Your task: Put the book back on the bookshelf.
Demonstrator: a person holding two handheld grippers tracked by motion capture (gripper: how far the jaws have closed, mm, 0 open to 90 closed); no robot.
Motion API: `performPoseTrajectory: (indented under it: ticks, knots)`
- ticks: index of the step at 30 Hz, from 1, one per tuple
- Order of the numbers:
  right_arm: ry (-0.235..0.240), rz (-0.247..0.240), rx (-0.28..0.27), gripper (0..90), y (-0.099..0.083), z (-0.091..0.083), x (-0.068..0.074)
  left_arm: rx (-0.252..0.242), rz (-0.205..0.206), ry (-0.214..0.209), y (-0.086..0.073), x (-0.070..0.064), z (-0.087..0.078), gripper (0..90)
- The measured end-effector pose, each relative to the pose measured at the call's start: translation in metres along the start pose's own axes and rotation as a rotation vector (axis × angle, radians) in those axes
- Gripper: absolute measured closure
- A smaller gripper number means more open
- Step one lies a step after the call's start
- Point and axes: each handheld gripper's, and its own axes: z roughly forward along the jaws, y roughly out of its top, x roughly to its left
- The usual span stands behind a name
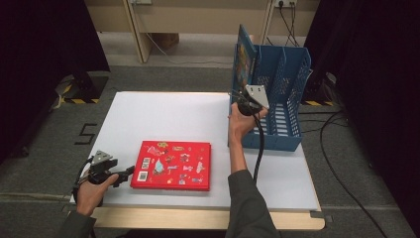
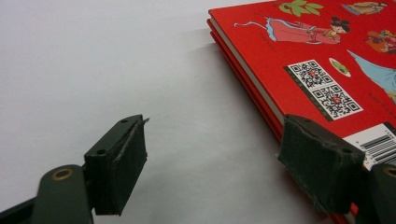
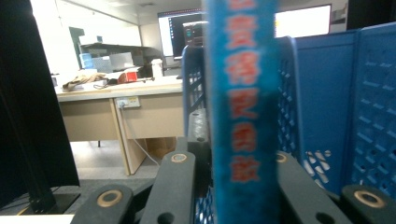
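Right gripper (image 1: pixel 246 99) is clamping the spine of a blue book (image 1: pixel 243 57), standing it upright at the left end of the blue file rack (image 1: pixel 289 124) on the far right part of the white table (image 1: pixel 168 116); in the right gripper view the jaws are pressing both sides of the blue spine (image 3: pixel 243 116). Left gripper (image 1: pixel 126 172) is resting released at the near left, jaws spread, one pad (image 2: pixel 317 158) just beside the near corner of the red book (image 1: pixel 172 165), which is lying flat at the table's near middle. Judgement: the step in hand is seating the blue book in the rack's left slot. Doing it well means keeping the book vertical, lowering until its bottom edge is bearing on the rack floor, and only then letting go, so it is not tipping against the divider. Writing: red characters are running down the blue spine, too blurred to read. The red cover is carrying two QR codes (image 2: pixel 322 88), a barcode (image 2: pixel 380 144) and cartoon figures; no title legible.
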Motion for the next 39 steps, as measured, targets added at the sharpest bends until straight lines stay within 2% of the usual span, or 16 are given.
performPoseTrajectory:
  ticks: [3,9,11,15,18,21,23,25,30,31,32,36,39]
  knots:
    - [-0.001,0.002,0.01,79.9,-0.003,0.0,0.002,0.0,0.002,0.0,0.0,0.0,0.0,22.2]
    - [0.009,-0.025,0.041,78.8,-0.015,-0.001,0.004,0.001,0.001,0.001,0.0,0.0,0.0,22.2]
    - [0.013,-0.016,0.06,78.5,-0.021,-0.003,0.003,0.0,0.002,0.004,0.0,0.0,0.0,22.2]
    - [0.024,-0.022,0.08,77.9,-0.024,-0.005,0.001,-0.002,-0.002,0.002,0.0,0.0,0.0,22.1]
    - [0.027,-0.006,0.103,77.2,-0.026,-0.008,0.0,-0.003,0.0,0.003,0.0,-0.001,0.0,22.1]
    - [0.038,-0.027,0.121,76.2,-0.027,-0.012,-0.001,-0.004,-0.003,0.003,0.0,0.0,0.0,22.0]
    - [0.049,-0.047,0.142,74.5,-0.028,-0.016,-0.001,-0.005,-0.004,0.004,0.0,0.0,0.0,22.0]
    - [0.061,-0.088,0.153,74.0,-0.029,-0.021,0.0,-0.004,-0.004,0.004,0.0,0.0,0.0,22.0]
    - [0.122,-0.057,0.173,68.2,-0.026,-0.035,-0.002,-0.007,-0.006,0.008,0.0,0.0,0.0,22.0]
    - [0.144,-0.065,0.181,67.2,-0.024,-0.04,-0.002,-0.007,-0.008,0.01,0.0,0.0,0.0,22.0]
    - [0.144,-0.065,0.181,67.2,-0.024,-0.04,-0.002,-0.006,-0.009,0.01,0.0,0.001,0.0,22.0]
    - [0.165,-0.134,0.208,66.3,-0.024,-0.049,-0.002,-0.005,-0.008,0.011,-0.001,0.001,0.0,22.0]
    - [0.184,-0.128,0.228,67.5,-0.028,-0.053,-0.003,-0.005,-0.008,0.012,0.0,0.0,0.0,21.9]
